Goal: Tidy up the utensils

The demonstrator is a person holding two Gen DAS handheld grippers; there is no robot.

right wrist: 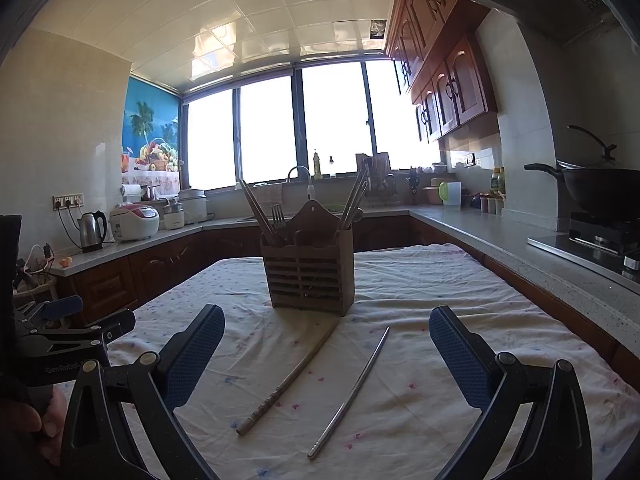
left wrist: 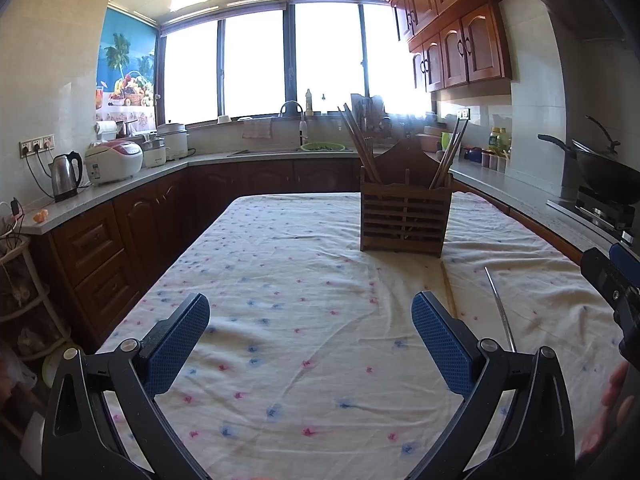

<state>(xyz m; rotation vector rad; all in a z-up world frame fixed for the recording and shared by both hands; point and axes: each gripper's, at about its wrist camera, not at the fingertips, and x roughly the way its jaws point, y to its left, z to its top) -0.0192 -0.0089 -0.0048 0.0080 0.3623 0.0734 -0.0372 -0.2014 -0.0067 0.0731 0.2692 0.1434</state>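
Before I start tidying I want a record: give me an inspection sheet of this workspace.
Surface: table under a wrinkled floral cloth.
Job's things: wooden holder upright, with chopsticks and a fork; wooden chopstick and metal chopstick loose on the cloth in front of it.
Clutter: nothing seen on the table.
Grippers: left gripper and right gripper both empty, jaws wide apart.
Cables: kettle and cooker plugged into wall sockets.
Surroundings: kitchen counters, sink, wok on stove.
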